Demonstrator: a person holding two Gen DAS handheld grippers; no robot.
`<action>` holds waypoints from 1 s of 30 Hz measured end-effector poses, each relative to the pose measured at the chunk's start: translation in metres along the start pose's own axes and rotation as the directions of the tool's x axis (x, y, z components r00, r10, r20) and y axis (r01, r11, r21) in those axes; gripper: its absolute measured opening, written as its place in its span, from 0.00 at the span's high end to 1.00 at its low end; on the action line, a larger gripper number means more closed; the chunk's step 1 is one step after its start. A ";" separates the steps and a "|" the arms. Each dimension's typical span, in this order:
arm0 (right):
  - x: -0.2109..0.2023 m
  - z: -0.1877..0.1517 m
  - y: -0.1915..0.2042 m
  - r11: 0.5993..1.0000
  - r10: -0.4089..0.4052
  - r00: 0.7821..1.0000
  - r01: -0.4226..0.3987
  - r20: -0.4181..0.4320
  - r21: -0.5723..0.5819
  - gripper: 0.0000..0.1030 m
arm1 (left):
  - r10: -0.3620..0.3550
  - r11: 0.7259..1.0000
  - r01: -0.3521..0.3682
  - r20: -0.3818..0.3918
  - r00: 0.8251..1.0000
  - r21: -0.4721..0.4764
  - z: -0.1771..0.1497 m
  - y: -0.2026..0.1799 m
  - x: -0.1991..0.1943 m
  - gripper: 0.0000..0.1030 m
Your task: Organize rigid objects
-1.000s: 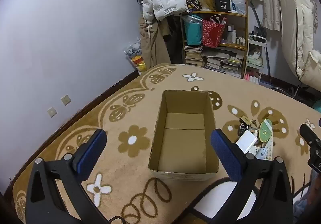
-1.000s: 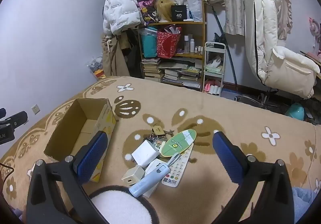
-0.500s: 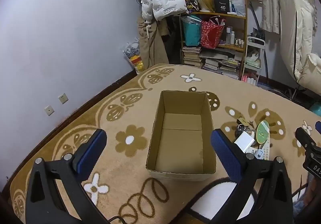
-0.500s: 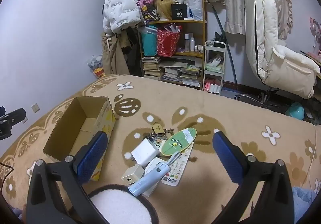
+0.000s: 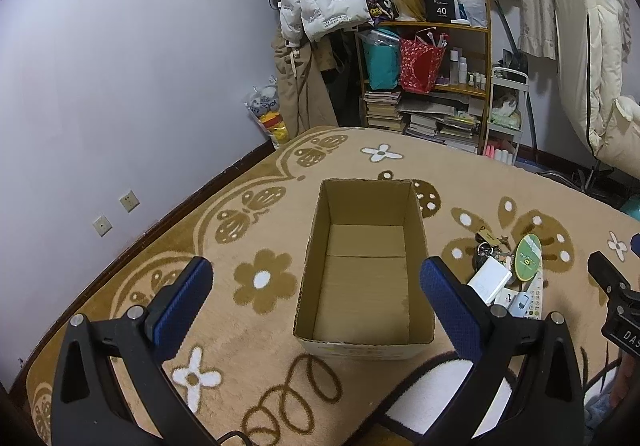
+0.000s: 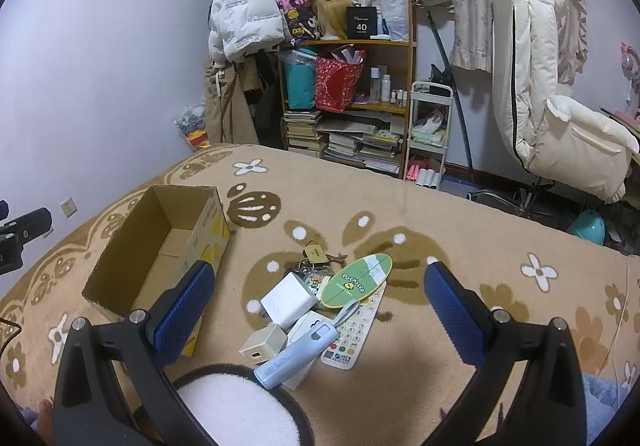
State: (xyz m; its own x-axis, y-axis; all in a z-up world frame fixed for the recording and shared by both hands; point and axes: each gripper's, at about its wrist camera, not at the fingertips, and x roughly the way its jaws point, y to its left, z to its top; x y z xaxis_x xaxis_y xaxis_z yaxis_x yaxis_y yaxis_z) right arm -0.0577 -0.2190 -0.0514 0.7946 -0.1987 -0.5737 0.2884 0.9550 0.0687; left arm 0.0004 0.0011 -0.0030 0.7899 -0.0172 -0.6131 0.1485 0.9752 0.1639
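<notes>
Between the blue ribbed pads of the right gripper (image 6: 319,290): nothing held, jaws spread wide, hanging above a jumble of small hard things on the tan flowered carpet (image 6: 460,230). Directly under the gap: white square charger block (image 6: 289,299), smaller cream plug cube (image 6: 264,345), pale blue stick-shaped device with a loop strap (image 6: 298,352), white remote control with coloured buttons (image 6: 354,332), green oval Pochacco card (image 6: 356,280), bunch of keys with a brass tag (image 6: 314,258). All touching or overlapping.

Left gripper (image 5: 316,278): likewise wide apart and empty, poised over the open brown cardboard box (image 5: 364,342), bare inside, just left of the pile.

Risks, judged from this layout:
1. Closing on 2 pieces at once, since blue stick, cube and remote lie stacked; 1 likely to slip free mid-carry.
2. Snagging the loop strap and dragging neighbours along.
3. Card and remote lying flat, hard to get pads under; probable skid across the pile.
4. Keys dangling loose, catching the box rim.
5. Light box shoved or tipped if bumped, with nothing holding it.

Fluffy white cushion (image 6: 236,406) at the near edge, partly under the pile.
</notes>
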 end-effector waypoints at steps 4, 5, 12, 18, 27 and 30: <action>0.001 -0.001 0.000 1.000 -0.001 1.000 0.001 -0.001 -0.003 0.00 | 0.001 1.000 -0.001 -0.001 1.000 -0.002 0.000 0.000 0.000 0.00; 0.001 -0.001 0.000 1.000 -0.001 1.000 0.001 -0.002 -0.004 0.00 | 0.002 1.000 -0.002 0.000 1.000 -0.002 0.000 0.000 0.000 0.00; 0.001 0.000 0.001 1.000 -0.003 1.000 0.003 -0.003 -0.009 0.00 | 0.006 1.000 -0.006 -0.002 1.000 0.004 -0.001 0.000 0.002 0.00; 0.000 0.001 0.001 1.000 -0.004 1.000 0.004 -0.003 -0.012 0.00 | 0.005 1.000 -0.005 -0.003 1.000 0.004 -0.001 0.000 0.002 0.00; 0.001 -0.002 0.000 1.000 -0.008 1.000 0.008 0.001 -0.012 0.00 | 0.005 1.000 -0.005 -0.005 1.000 0.011 -0.004 0.001 0.003 0.00; 0.001 -0.002 0.001 1.000 -0.009 1.000 0.009 0.001 -0.012 0.00 | 0.003 1.000 -0.003 -0.005 1.000 0.010 -0.004 0.000 0.002 0.00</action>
State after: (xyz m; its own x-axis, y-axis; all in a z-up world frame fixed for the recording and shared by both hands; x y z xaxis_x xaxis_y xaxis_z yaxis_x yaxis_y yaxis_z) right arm -0.0577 -0.2182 -0.0532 0.7928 -0.2071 -0.5732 0.2885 0.9560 0.0536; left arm 0.0000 0.0019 -0.0073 0.7872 -0.0132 -0.6166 0.1522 0.9730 0.1735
